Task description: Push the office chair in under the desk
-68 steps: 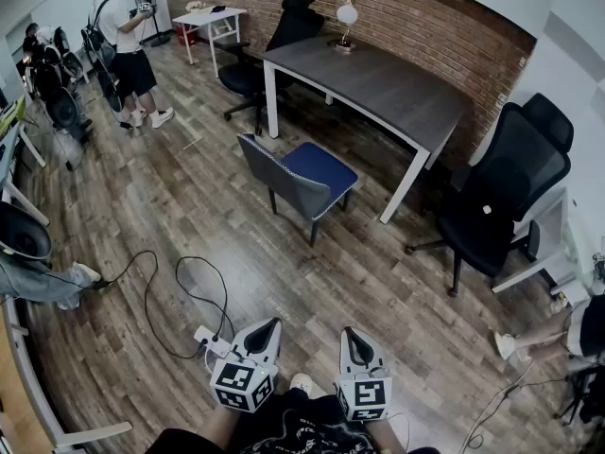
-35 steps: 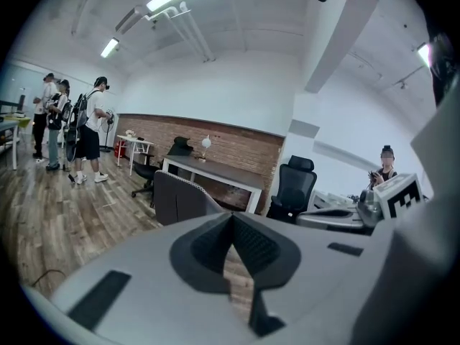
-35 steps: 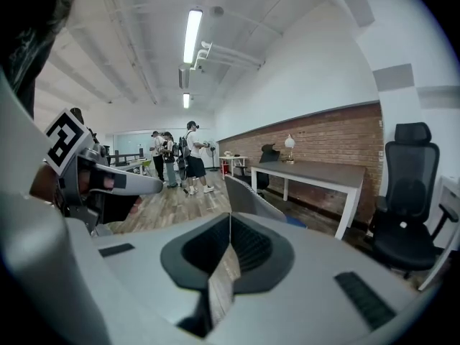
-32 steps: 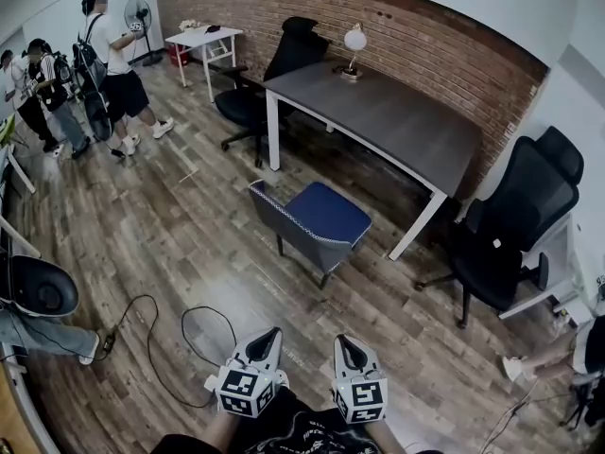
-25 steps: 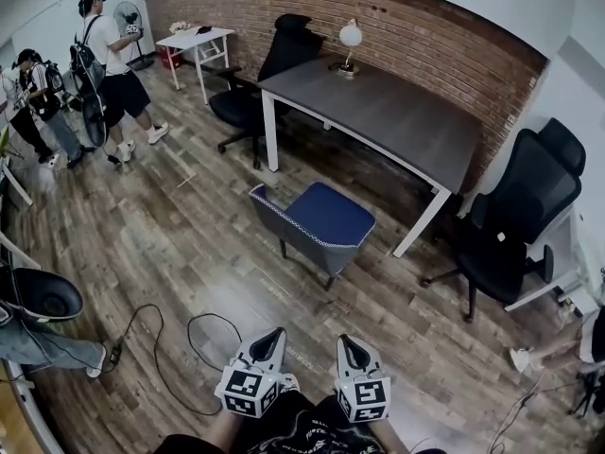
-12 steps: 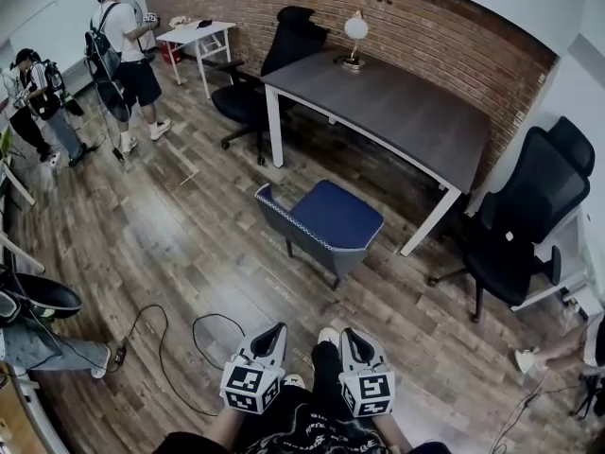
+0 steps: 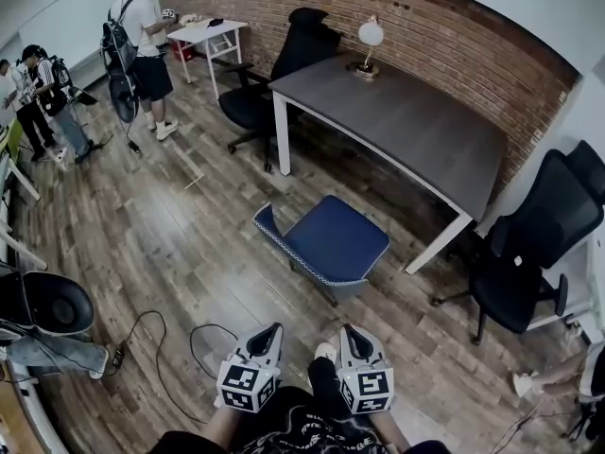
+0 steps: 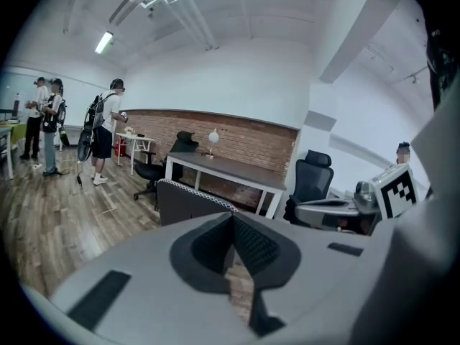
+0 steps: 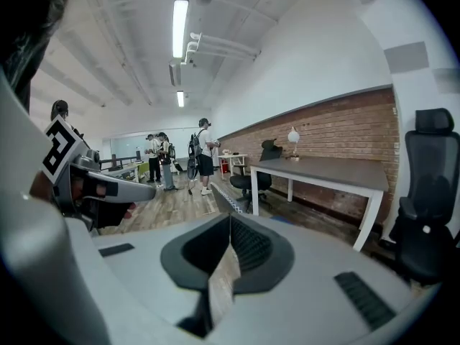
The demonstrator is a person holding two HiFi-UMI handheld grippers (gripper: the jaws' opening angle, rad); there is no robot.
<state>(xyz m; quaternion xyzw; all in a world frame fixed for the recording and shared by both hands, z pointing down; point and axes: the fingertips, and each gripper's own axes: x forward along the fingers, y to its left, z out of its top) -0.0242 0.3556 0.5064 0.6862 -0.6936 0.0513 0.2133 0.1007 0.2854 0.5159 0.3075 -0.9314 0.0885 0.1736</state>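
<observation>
A chair with a blue seat (image 7: 333,240) and a grey back (image 7: 284,251) stands on the wood floor in front of the grey desk (image 7: 406,116), back turned toward me. Both grippers hang low in the head view, short of the chair and apart from it. My left gripper (image 7: 272,332) is shut with nothing in it. Beside it my right gripper (image 7: 348,332) is shut and empty too. In the left gripper view the shut left gripper (image 8: 233,218) points at the chair back (image 8: 188,203). In the right gripper view the right gripper (image 9: 230,221) faces the desk (image 9: 323,169).
Black office chairs stand at the desk's far end (image 7: 284,60) and at its right (image 7: 534,244). A lamp (image 7: 370,38) sits on the desk. A cable (image 7: 198,340) loops on the floor by my left gripper. People (image 7: 140,41) stand at the far left near a small white table (image 7: 213,32).
Both grippers and the head view have moved forward, so the blue chair and desk lie nearer. The jaws stay shut. The people at the far left have shifted.
</observation>
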